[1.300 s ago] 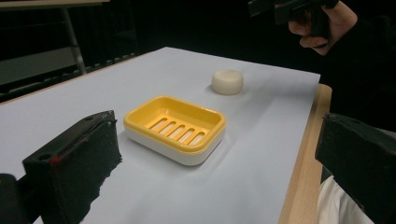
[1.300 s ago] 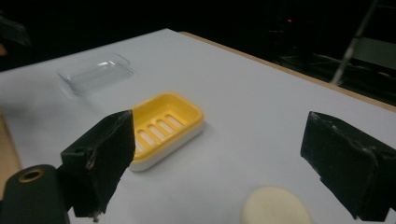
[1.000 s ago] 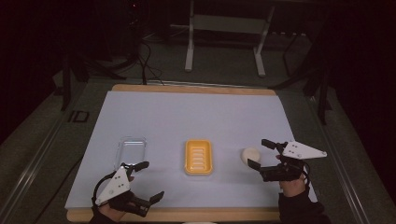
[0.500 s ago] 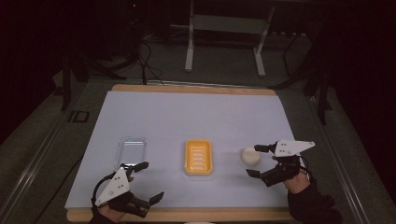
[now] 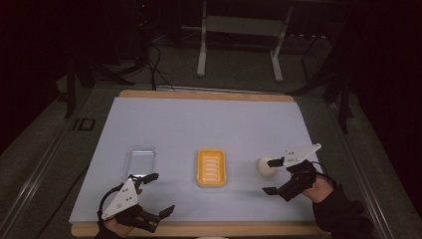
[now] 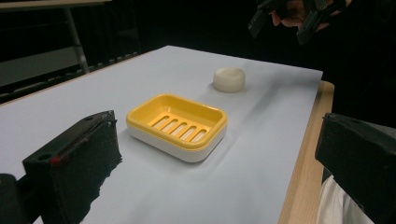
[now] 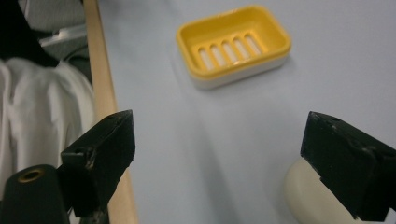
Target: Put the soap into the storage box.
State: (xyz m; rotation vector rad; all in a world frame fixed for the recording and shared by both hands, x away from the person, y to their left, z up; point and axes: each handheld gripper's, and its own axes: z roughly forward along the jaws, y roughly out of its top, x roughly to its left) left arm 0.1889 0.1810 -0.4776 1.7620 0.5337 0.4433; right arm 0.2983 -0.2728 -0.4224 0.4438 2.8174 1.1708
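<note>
A yellow soap dish [image 5: 211, 167] with a slotted floor sits near the middle front of the white table cover. To its right lies a cream bar of soap [image 5: 267, 167]. My right gripper [image 5: 269, 177] is open, its far jaw right at the soap and its near jaw on bare cover; in the right gripper view the soap [image 7: 310, 200] lies partly under the right-hand jaw, with the dish [image 7: 233, 44] ahead. My left gripper [image 5: 160, 193] stands open at the front left, holding nothing. In its view the dish [image 6: 177, 126] and soap [image 6: 229, 79] lie beyond.
A clear plastic lid [image 5: 140, 160] lies left of the dish, just beyond the left gripper. The table's wooden front edge [image 7: 105, 107] runs close to both hands, with white cloth [image 7: 42, 116] past it. Metal stand legs [image 5: 201, 50] rise behind the table.
My right gripper has swung left and toward the front edge, bringing its jaws around the soap's near side. The soap, dish, lid and left gripper have stayed put.
</note>
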